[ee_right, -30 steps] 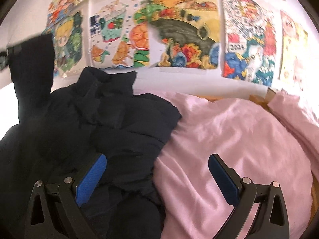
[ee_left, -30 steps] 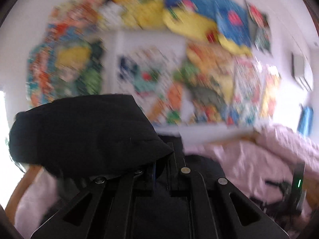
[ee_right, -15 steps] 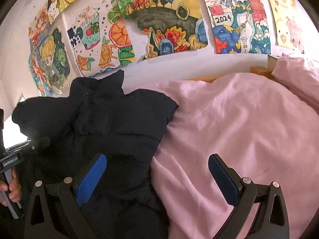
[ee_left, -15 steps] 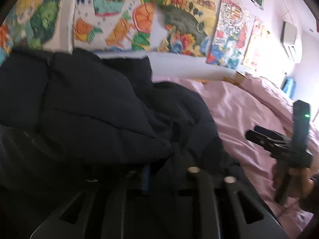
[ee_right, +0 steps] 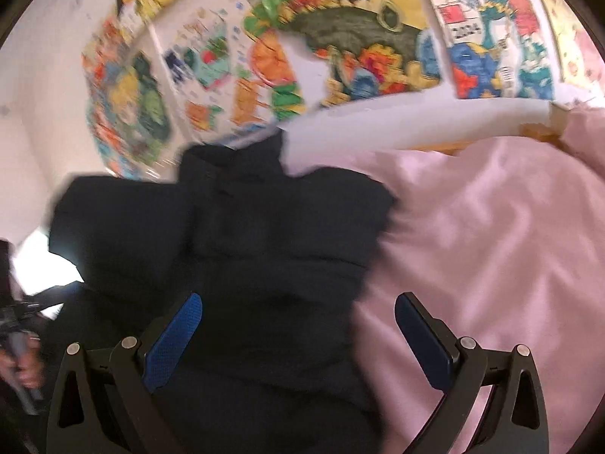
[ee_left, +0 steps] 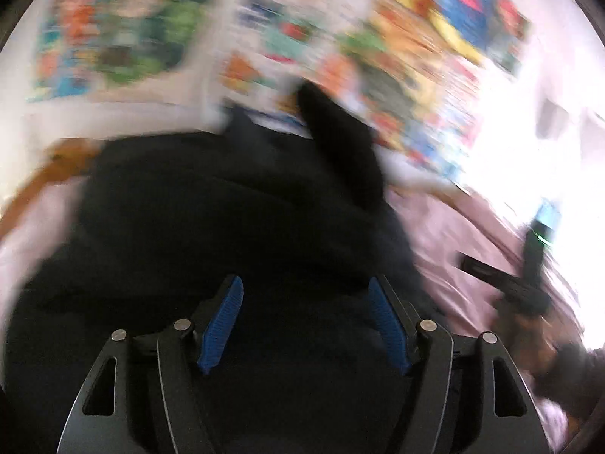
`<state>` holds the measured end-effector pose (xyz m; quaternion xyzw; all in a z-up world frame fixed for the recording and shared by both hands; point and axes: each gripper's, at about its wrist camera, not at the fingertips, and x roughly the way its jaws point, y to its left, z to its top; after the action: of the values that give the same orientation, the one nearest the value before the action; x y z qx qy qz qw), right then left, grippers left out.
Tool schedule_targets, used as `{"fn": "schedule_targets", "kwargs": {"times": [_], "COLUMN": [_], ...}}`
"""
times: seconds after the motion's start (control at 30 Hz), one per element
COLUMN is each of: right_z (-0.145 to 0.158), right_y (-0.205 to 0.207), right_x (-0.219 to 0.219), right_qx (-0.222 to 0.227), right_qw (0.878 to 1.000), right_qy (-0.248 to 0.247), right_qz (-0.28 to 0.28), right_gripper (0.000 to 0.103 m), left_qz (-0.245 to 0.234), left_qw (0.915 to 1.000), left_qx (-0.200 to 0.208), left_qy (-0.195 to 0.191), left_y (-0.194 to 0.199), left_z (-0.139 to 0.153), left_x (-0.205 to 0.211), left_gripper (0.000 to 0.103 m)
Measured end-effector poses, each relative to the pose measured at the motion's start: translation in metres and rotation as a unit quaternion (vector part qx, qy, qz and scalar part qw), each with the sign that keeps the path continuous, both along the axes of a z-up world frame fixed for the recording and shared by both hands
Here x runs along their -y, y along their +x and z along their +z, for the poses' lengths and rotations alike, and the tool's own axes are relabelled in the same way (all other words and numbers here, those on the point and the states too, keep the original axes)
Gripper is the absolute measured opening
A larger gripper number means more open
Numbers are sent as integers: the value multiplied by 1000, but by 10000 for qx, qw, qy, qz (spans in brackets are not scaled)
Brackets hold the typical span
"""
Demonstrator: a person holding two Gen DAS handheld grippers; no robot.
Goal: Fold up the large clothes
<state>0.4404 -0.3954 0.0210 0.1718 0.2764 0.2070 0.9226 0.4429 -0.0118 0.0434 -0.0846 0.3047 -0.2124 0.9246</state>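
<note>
Both wrist views are smeared with motion blur, so fine detail is mostly gone.

In the left wrist view the left gripper (ee_left: 305,316) sits at the bottom centre of the frame with its blue pads (ee_left: 221,325) well apart. Its jaws have just been opening, and nothing is pinched between them now; the black jacket (ee_left: 234,227) just lies under and ahead of the fingers. The jacket fills the middle and lower left of that frame, with one dark part sticking up toward the upper centre (a collar or a sleeve end, too blurred to say which). The pink bedding (ee_left: 446,249) shows to the right of it, and at the right edge you can see the other gripper's dark body in a hand (ee_left: 529,325).

In the right wrist view the right gripper (ee_right: 298,331) is at the bottom with jaws spread wide and empty. The left pad (ee_right: 174,344) hangs over the jacket (ee_right: 264,249), the right one over the bedding (ee_right: 491,246). Whether the pads actually touch the fabric, I can't tell. The jacket lies on the left half of the bed, collar end toward the wall, quilted front up, its right edge running down the middle of the frame.

Behind it all, colourful posters (ee_right: 340,38) cover the white wall across the top. A hand (ee_right: 26,370) holding the left gripper peeks in at the lower left edge.
</note>
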Motion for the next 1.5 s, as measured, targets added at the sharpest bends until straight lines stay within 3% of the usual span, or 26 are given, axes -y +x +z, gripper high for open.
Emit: {"fn": "schedule_targets", "kwargs": {"times": [0.07,0.17,0.33,0.5,0.57,0.77,1.0,1.1,1.2,1.3,1.4,1.43,1.47,1.5], "right_z": [10,31,61,67,64,57,21,-5,-23,-31,-36,-38,-40,-41], "right_y": [-2,-6,-22,-42,-42,-34,-6,14,30,38,42,44,45,43], "right_x": [-5,-27,-101,-169,-180,-156,-87,-49,-19,3,11,10,9,6], "right_qx": [131,463,1128,1732,1802,1454,470,-217,-761,-979,-1127,-1208,-1267,-1253], "right_qw": [9975,9923,9861,9676,9659,9806,9951,9989,9937,9894,9880,9877,9876,9886], "right_qy": [584,809,-239,-1320,-1474,-1151,-780,-68,741,1076,1016,926,841,714], "right_qz": [388,819,1196,1274,1134,640,382,410,350,0,-303,-370,-387,-424], "right_gripper": [103,103,103,103,103,103,103,103,103,102,73,55,44,42], "left_qz": [946,1555,2335,2367,2347,2252,2176,2176,2188,2170,2190,2205,2224,2252], "left_qw": [9951,9875,9687,9663,9664,9683,9693,9691,9682,9681,9674,9670,9665,9659], "left_qx": [34,-178,-776,-857,-841,-817,-829,-854,-873,-864,-866,-859,-851,-832], "left_qy": [292,185,315,529,630,715,791,792,847,903,927,945,959,967], "left_y": [11,29,57,58,57,57,58,59,60,62,63,64,64,64], "left_z": [1,-7,-25,-33,-33,-41,-41,-43,-45,-47,-48,-49,-49,-49], "left_x": [-23,-47,-68,-71,-69,-69,-69,-71,-70,-70,-69,-69,-69,-69], "left_gripper": [73,73,73,73,73,74,75,76,78,79,80,81,81,81]}}
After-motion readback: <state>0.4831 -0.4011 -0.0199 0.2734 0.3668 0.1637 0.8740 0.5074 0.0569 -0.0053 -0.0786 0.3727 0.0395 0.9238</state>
